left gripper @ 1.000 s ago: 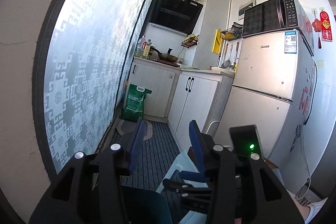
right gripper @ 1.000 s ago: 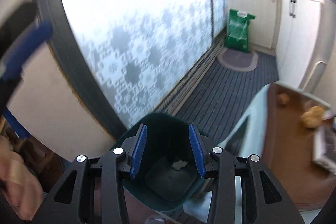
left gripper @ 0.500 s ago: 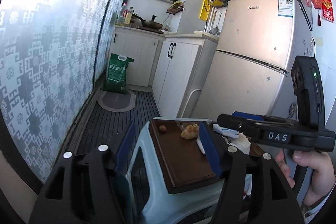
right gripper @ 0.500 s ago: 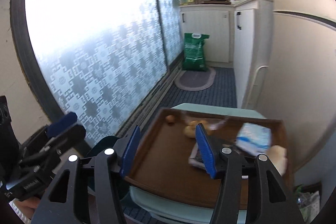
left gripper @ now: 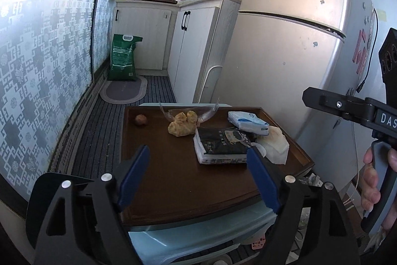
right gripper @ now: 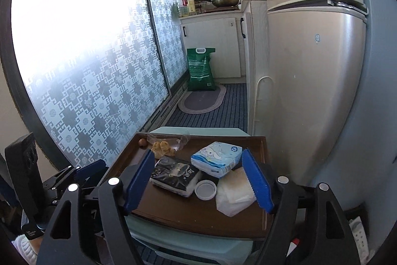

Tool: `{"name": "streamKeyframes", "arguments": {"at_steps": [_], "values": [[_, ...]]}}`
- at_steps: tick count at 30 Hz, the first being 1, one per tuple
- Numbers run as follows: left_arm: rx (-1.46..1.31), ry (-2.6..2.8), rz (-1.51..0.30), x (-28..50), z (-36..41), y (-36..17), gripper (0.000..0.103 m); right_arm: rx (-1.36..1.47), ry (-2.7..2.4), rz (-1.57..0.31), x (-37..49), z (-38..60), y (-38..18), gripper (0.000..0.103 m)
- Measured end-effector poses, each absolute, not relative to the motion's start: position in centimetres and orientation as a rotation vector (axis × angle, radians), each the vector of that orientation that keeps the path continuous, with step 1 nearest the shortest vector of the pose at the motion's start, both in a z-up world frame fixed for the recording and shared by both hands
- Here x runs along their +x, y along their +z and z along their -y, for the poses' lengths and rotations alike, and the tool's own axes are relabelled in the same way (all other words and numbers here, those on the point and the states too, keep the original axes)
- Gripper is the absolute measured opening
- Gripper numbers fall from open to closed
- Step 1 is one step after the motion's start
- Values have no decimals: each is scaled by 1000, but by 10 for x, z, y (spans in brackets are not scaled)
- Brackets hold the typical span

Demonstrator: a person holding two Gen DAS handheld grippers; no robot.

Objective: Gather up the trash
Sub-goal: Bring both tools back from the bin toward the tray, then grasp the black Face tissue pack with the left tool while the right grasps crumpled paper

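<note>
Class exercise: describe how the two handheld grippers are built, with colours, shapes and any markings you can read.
Both the left gripper and right gripper are black angular frames with silver rivets and long blue finger pads, the right's saw-toothed. Side on, the right gripper's black bar reads "DAS" above a grey handle.

Fridge (left gripper: 292,46) top cut off by the frame, black packet (left gripper: 223,143) print too small to read, stool (right gripper: 193,244) legs hidden.

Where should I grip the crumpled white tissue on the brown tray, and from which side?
Probably grip the crumpled white tissue across its raised middle, coming from above. It is soft and lumpy, lies near the brown tray edge beside the white lid, and pinches easily.
</note>
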State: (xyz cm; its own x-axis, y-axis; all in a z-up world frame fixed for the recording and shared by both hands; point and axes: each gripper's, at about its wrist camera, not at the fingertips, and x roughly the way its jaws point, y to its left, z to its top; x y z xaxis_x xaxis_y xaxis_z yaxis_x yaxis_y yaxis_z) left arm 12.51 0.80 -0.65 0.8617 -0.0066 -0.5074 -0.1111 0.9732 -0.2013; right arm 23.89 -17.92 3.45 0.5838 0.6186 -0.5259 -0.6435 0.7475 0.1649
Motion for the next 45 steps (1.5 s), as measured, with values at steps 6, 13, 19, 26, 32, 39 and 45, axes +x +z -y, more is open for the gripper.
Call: {"name": "streamKeyframes", "arguments": {"at_steps": [6, 13, 19, 26, 32, 39, 45], "values": [[-172, 48, -586, 150, 20, -19, 86, -40, 718, -597, 244, 198, 28, 75], [-122, 92, -637, 177, 35, -31, 86, -32, 705, -624, 257, 219, 13, 75], [-146, 113, -675, 192, 31, -38, 86, -22, 694, -638, 263, 234, 4, 75], [-164, 118, -689, 201, 30, -42, 86, -26, 707, -652, 268, 241, -3, 75], [-167, 110, -685, 202, 31, -43, 77, -110, 739, -673, 263, 225, -12, 57], [-187, 94, -673, 196, 28, -39, 67, -169, 745, -713, 262, 206, -28, 45], [-206, 71, -645, 186, 18, -32, 54, -210, 717, -728, 264, 190, -35, 35]]}}
